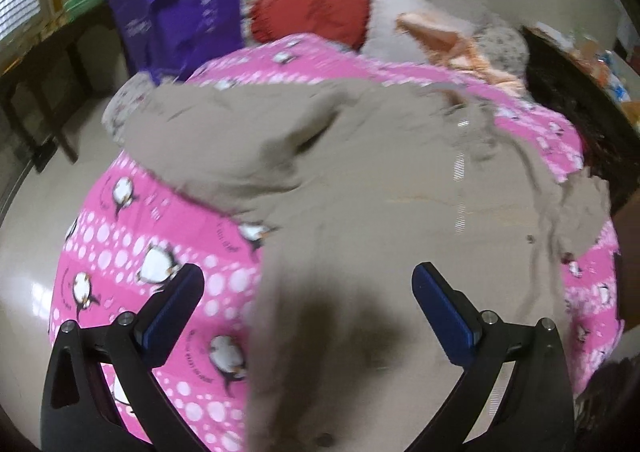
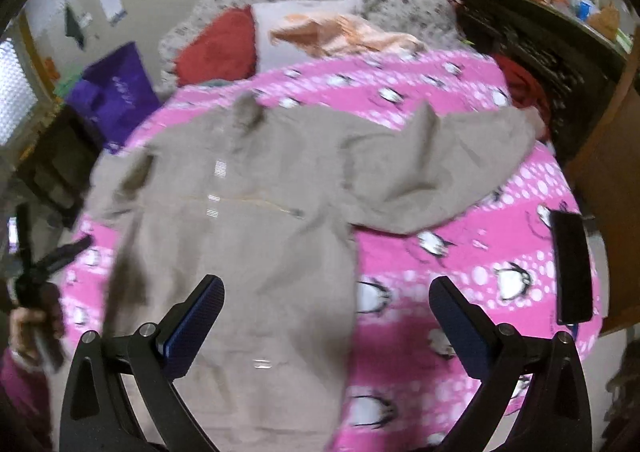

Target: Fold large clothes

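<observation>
A large beige garment [image 1: 360,211] [image 2: 248,219] lies spread on a pink penguin-print blanket [image 1: 132,260] [image 2: 460,260] covering a bed. Both sleeves reach outward, one to the left in the left wrist view, one toward the right in the right wrist view. My left gripper [image 1: 307,284] hovers open above the garment's lower body, nothing between its blue pads. My right gripper [image 2: 327,296] is open too, over the garment's right edge and the blanket. In the right wrist view the left gripper [image 2: 44,264] shows at the far left, held by a hand.
Red pillow [image 1: 316,11] [image 2: 218,49], white pillow [image 2: 304,15] and orange cloth [image 1: 444,39] [image 2: 340,31] lie at the bed's head. A purple bag [image 1: 180,11] [image 2: 114,91] stands at the left. A dark shelf [image 2: 552,47] stands on the right. A black flat object [image 2: 570,268] rests on the blanket's right edge.
</observation>
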Demonstrator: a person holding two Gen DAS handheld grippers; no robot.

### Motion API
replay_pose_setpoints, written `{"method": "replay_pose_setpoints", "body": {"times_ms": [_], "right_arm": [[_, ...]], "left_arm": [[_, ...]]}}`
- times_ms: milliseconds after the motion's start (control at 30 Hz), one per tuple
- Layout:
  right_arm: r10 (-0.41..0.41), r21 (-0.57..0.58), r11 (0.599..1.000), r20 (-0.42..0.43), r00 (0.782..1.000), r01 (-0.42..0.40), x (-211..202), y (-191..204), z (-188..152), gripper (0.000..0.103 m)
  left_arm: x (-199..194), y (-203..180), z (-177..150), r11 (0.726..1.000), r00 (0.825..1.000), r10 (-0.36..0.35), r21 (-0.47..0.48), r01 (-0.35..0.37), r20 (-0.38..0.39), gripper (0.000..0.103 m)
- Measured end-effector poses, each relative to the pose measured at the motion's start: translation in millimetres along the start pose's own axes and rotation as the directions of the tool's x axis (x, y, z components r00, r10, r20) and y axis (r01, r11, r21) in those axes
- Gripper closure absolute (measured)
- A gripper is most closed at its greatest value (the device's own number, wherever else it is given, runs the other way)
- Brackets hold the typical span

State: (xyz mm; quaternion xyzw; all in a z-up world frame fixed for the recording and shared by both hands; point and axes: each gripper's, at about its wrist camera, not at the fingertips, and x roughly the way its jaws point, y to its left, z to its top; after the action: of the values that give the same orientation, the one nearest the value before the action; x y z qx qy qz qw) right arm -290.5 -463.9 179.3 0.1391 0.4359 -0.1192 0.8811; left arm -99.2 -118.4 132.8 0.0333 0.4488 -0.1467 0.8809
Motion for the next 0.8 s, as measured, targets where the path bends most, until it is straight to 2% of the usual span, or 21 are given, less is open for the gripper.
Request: {"method": "replay_pose_setpoints", "body": {"times_ms": [100,200,267,367,600,800], "right_arm": [[0.027,-0.018,0.999,0.040,0.999,-0.027,-15.0,32.2,9.6,0.000],[-0.035,-0.073,0.996,0.098,0.995,0.042,-11.7,62.9,21.1,0.000],[-0.053,-0.060,0.996,0.127,0.990,0.061,-0.4,76.8,27.4,0.000],[-0.057,-0.025,0.998,0.134,0.989,0.061,18.0,86.0,31.5,0.000],[-0.077,-0.055,0.995,0.141,0.987,0.086,51.9,112.7,33.1,0.000],[-0.062,-0.027,0.997,0.137,0.989,0.066,70.3,116.2,33.8,0.000]], "left_arm": [[-12.4,-20.3,11.1,0.999,1.000,-0.017,0.033,0.016,0.026,0.000],[-20.1,-34.1,19.7,0.998,0.999,-0.031,0.052,0.029,0.037,0.000],[-23.2,-40.6,23.2,0.997,0.998,-0.036,0.064,0.032,0.055,0.000],[-24.8,-47.9,22.9,0.997,0.997,-0.038,0.076,0.032,0.072,0.000],[-16.0,-54.8,18.1,0.997,0.997,-0.034,0.078,0.029,0.068,0.000],[-6.5,-57.6,17.9,0.997,0.998,-0.009,0.077,0.004,0.069,0.000]]}}
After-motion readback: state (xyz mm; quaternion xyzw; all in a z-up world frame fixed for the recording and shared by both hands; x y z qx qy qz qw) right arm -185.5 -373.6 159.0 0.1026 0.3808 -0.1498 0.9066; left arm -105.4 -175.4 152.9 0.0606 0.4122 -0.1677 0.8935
